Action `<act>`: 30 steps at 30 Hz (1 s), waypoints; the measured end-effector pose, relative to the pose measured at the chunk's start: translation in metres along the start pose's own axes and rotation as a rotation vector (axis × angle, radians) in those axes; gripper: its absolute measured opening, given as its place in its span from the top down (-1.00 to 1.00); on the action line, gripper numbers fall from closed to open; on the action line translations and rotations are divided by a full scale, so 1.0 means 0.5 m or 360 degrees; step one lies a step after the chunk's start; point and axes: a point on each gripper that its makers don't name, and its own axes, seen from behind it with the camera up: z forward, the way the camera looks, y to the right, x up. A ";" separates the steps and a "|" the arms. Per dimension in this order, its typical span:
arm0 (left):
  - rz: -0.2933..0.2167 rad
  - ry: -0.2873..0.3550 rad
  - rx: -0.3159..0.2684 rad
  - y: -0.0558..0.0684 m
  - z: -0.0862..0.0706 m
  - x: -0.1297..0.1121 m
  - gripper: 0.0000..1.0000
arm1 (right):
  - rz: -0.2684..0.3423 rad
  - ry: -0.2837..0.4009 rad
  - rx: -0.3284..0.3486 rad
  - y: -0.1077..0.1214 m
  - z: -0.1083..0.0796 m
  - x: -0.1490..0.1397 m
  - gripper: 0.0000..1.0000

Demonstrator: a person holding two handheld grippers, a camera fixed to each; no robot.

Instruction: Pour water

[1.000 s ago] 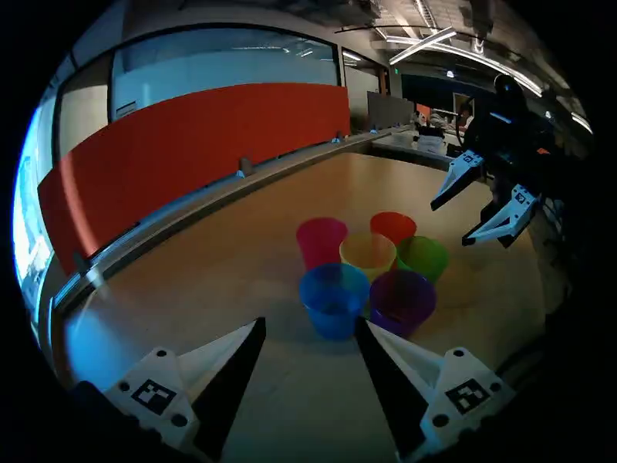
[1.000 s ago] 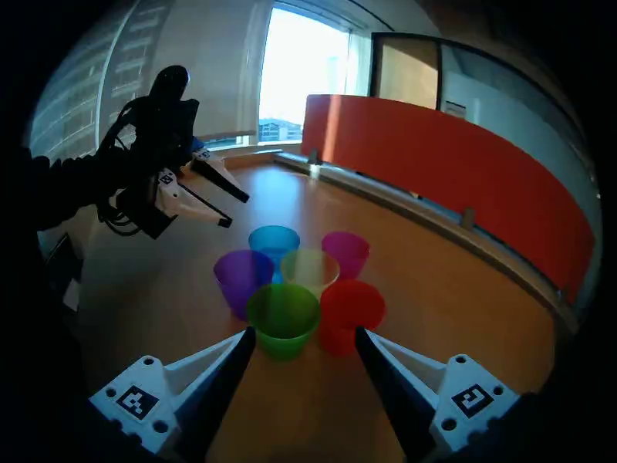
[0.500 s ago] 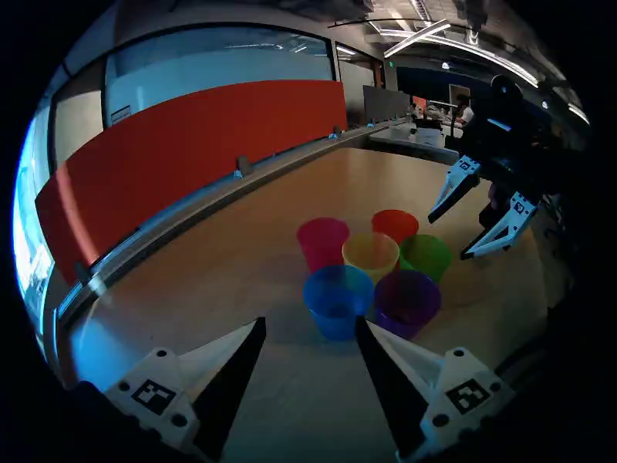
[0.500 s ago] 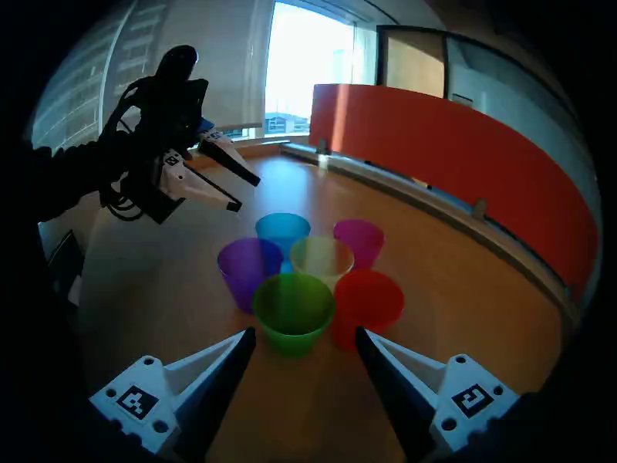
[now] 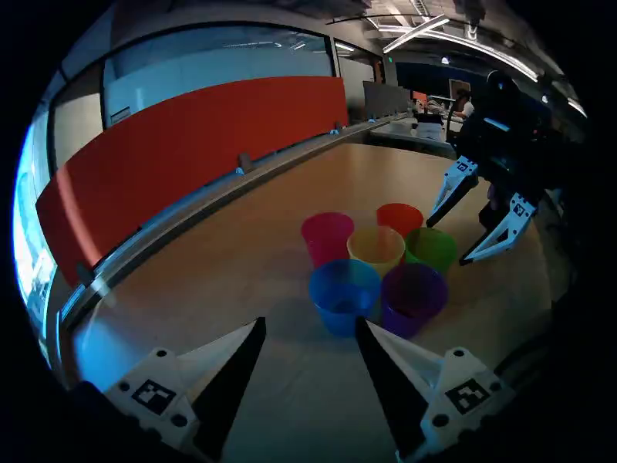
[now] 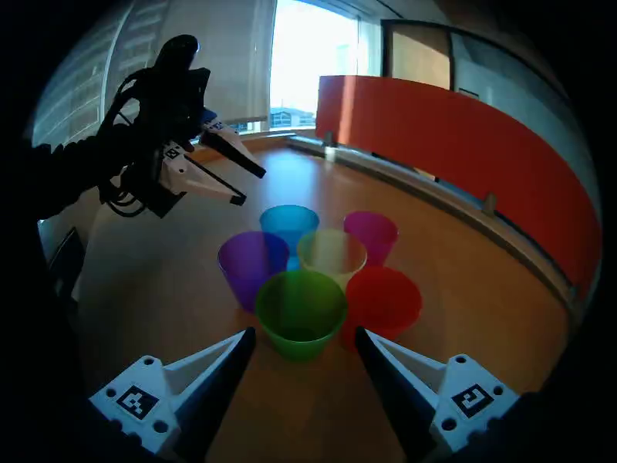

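Just ahead of your left gripper (image 5: 310, 319), blue cup (image 5: 343, 295): transl. plastic, smooth, glossy. Before your right gripper (image 6: 305, 330), green cup (image 6: 301, 305): ditto. Under both, table (image 5: 254, 255): wood-look, smooth, slight sheen. Your fingers (image 5: 224, 363): matt white plastic w/ black inner faces. Beyond, red panel (image 5: 193, 139): matt.

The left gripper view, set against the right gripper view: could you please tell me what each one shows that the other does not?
Left gripper view: ceiling light strips, dim desks at the far end, and the right claw, open, held in the air near the green cup.
Right gripper view: a bright window, and the left claw, open, held in the air near the blue cup.
Shared: the six cups clustered on the wooden table, and the orange panel along its edge.
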 end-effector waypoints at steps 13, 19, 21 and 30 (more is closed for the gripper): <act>-0.0003 0.0010 0.0003 -0.005 -0.001 -0.002 -0.70 | -0.0002 -0.0018 0.0013 -0.001 0.028 0.003 -0.99; -0.0010 0.0013 0.0008 -0.009 -0.002 -0.004 -0.70 | -0.0006 -0.0023 0.0026 -0.005 0.044 0.008 -0.99; -0.0013 0.0014 0.0009 -0.011 -0.003 -0.005 -0.70 | -0.0007 -0.0024 0.0031 -0.005 0.049 0.008 -0.99; -0.0018 0.0012 0.0019 -0.018 -0.004 -0.011 -0.70 | -0.0012 -0.0031 0.0043 -0.007 0.067 0.008 -0.99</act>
